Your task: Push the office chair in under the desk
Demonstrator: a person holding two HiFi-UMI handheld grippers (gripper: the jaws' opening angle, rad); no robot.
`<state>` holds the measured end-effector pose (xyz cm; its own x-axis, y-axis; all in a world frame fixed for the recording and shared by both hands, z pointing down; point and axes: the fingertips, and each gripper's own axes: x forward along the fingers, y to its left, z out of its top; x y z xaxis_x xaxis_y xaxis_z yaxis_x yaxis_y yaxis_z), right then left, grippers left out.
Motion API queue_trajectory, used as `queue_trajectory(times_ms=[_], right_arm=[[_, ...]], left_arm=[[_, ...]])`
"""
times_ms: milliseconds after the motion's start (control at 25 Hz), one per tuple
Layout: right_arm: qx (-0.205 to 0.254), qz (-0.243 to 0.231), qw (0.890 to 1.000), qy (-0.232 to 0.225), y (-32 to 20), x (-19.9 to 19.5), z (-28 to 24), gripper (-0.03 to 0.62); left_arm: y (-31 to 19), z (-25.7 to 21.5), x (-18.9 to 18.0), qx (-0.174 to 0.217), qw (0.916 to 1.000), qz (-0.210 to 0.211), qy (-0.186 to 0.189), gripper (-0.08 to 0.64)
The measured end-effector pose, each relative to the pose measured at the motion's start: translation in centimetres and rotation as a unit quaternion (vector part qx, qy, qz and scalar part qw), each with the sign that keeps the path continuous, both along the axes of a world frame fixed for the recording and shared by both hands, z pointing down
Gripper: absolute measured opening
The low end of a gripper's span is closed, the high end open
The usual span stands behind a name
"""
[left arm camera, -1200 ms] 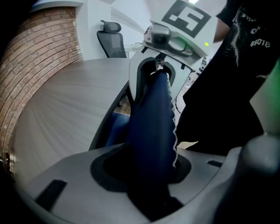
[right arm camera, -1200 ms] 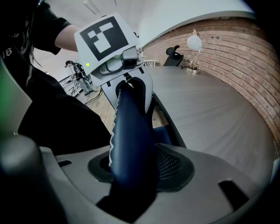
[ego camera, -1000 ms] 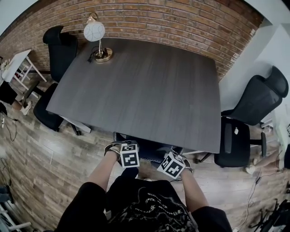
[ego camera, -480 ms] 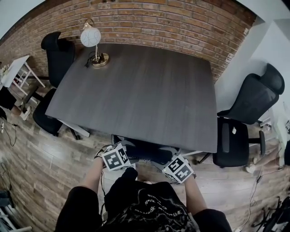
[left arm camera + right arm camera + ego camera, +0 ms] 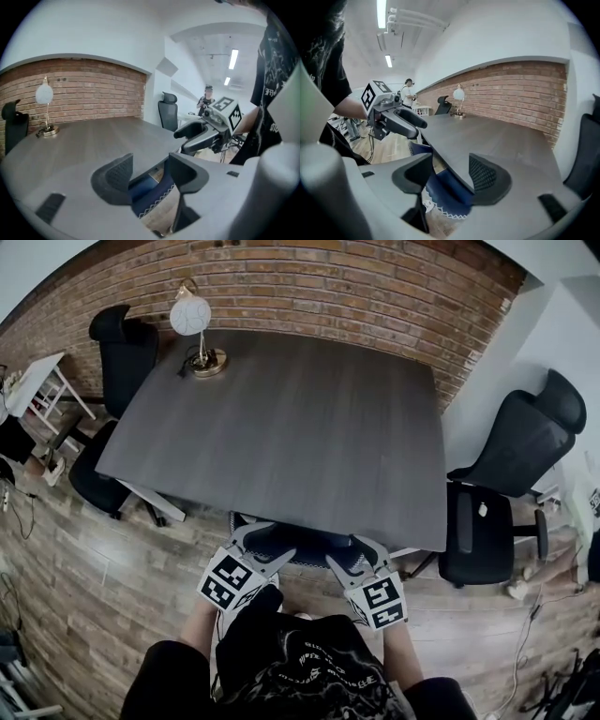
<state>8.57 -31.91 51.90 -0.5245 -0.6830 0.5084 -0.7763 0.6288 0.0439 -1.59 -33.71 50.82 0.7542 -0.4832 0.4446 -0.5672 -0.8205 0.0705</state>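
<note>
The office chair's blue back (image 5: 305, 547) shows just under the near edge of the dark grey desk (image 5: 300, 418), its seat hidden beneath. My left gripper (image 5: 265, 542) hovers above the chair back's left end. Its jaws have just been opening and now stand wide with nothing gripped. In the left gripper view the left gripper (image 5: 150, 174) frames the chair back (image 5: 146, 191) below the desk edge. My right gripper (image 5: 348, 554) is open over the chair back's right end. The right gripper view has the right gripper (image 5: 450, 177) astride the desk edge without touching it, above the blue chair back (image 5: 443, 193).
A globe lamp (image 5: 192, 320) stands at the desk's far left corner. One black chair (image 5: 117, 362) is at the left side, another (image 5: 516, 474) at the right by the white wall. A brick wall (image 5: 356, 287) lies behind. A white side table (image 5: 33, 381) stands far left.
Both grippers have risen from down by the chair back and tipped up toward the desk edge. The left jaws have spread apart. The chair stays under the desk.
</note>
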Motion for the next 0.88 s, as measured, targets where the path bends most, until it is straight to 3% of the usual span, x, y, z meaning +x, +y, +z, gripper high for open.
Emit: queue_trajectory(times_ms=[360, 600, 880], right_arm=[[0.099, 0.085, 0.991, -0.012, 1.1, 3.0, -5.3, 0.247], [0.159, 0.12, 0.979, -0.044, 1.8, 3.8, -9.2, 0.247], [0.188, 0.126, 0.973, -0.043, 2.4, 3.8, -10.8, 0.244]], left_arm=[[2.3, -4.5, -0.1, 0.063, 0.9925, -0.077, 0.071, 0.244], [3.4, -8.0, -0.8, 0.103, 0.9773, -0.138, 0.124, 0.244], [3.9, -9.7, -1.3, 0.143, 0.9699, -0.155, 0.121, 0.244]])
